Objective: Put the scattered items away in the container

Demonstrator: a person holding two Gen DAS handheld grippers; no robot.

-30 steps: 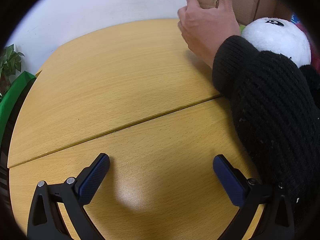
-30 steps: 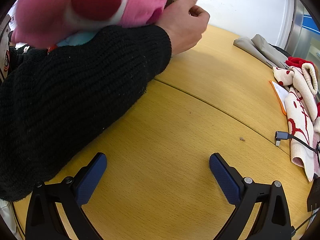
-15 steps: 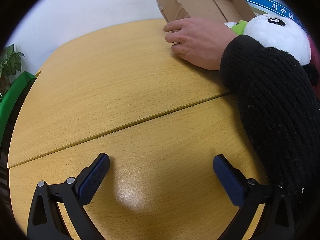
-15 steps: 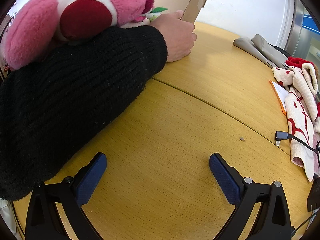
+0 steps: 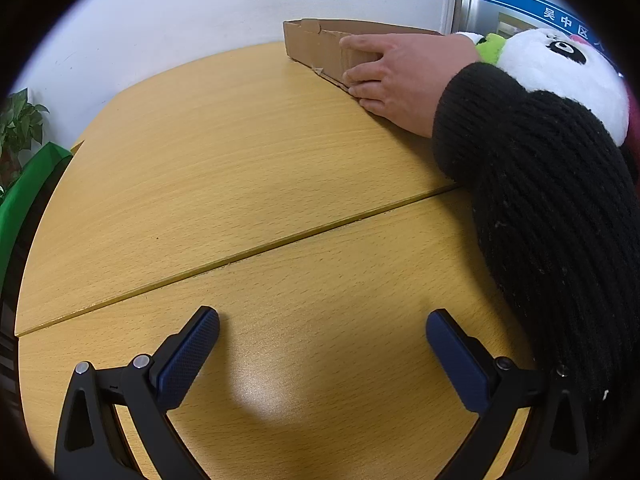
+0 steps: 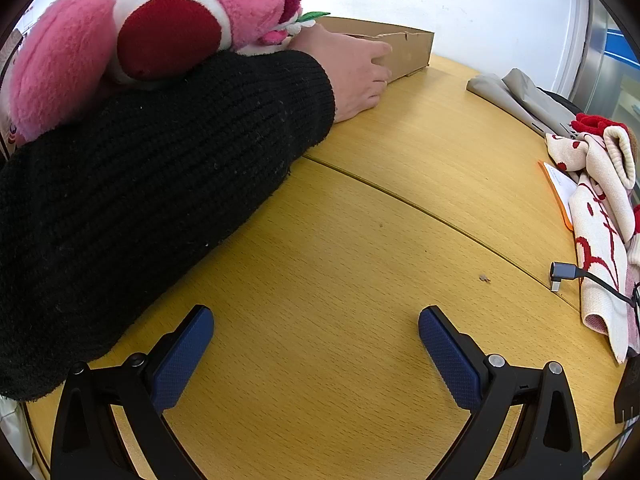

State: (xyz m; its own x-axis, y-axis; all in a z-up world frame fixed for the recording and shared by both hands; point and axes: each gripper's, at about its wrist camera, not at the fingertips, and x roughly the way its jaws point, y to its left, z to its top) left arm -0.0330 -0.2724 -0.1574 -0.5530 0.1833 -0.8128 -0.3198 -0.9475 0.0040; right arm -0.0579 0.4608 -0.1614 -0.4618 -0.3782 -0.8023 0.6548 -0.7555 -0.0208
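Left wrist: hand [image 5: 396,76] grips cardboard box [image 5: 320,46]; both grippers prob. idle, open.

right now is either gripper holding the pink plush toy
No, the pink plush toy rests on a black knitted sleeve, while the right gripper stands open and empty above the wooden table.

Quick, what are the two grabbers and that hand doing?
Left gripper: open, holding nothing.
Right gripper: open, holding nothing.
Bare hand: gripping the cardboard box.
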